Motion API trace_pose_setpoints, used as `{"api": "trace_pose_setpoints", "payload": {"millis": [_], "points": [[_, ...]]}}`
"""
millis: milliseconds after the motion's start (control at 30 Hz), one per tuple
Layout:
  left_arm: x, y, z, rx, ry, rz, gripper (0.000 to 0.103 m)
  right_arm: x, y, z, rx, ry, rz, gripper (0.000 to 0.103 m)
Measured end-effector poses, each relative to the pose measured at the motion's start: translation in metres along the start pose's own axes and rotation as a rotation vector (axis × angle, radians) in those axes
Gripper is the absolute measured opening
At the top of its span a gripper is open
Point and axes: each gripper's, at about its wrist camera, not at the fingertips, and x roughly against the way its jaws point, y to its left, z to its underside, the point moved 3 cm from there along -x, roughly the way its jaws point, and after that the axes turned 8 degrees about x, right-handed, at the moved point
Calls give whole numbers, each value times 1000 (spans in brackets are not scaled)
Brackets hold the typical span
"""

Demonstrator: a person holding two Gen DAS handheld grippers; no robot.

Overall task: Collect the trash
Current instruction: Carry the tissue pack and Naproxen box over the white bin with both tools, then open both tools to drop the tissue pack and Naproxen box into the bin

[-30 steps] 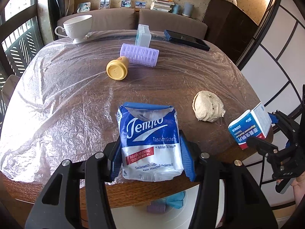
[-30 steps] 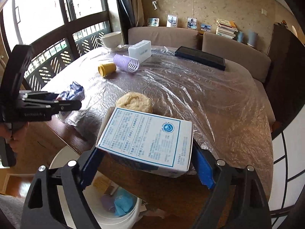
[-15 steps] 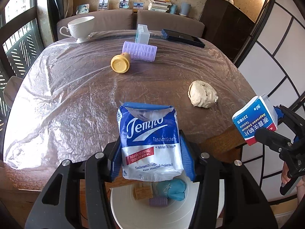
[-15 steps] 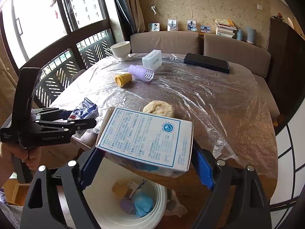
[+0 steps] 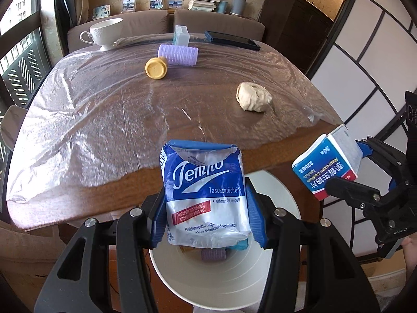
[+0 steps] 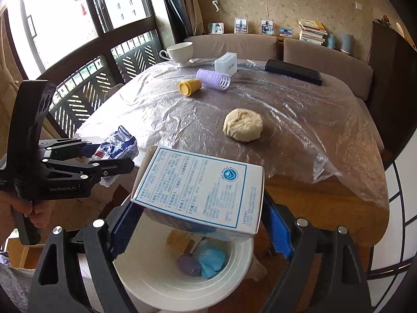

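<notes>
My left gripper (image 5: 206, 219) is shut on a blue and white Tempo tissue pack (image 5: 206, 195) and holds it over the white trash bin (image 5: 276, 268) below the table's front edge. My right gripper (image 6: 200, 221) is shut on a white medicine box (image 6: 200, 185), also above the bin (image 6: 146, 284). The box shows in the left wrist view (image 5: 328, 164), and the tissue pack in the right wrist view (image 6: 116, 146). The bin holds a purple roll (image 6: 187, 264) and blue wrappers (image 6: 212, 259).
On the plastic-covered table (image 5: 104, 99) lie a dough lump (image 5: 252, 100), a yellow cap (image 5: 155, 67), a purple hair roller (image 5: 178, 54), a small clear box (image 5: 181, 35), a white cup (image 5: 104, 32) and a black phone (image 5: 232, 40). A sofa stands behind.
Both grippers have pulled back from the table with their loads and now hang over the bin, which has come into fuller view.
</notes>
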Motion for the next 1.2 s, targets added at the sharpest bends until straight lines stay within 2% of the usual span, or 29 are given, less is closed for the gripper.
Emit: {"api": "trace_pose_setpoints", "payload": {"millis": [667, 1200], "points": [[-13, -7, 68, -110, 127, 19, 53, -21, 35, 54, -25, 147, 15, 84], [-50, -1, 96, -150, 211, -42, 53, -48, 30, 84, -84, 234, 35, 84]]}}
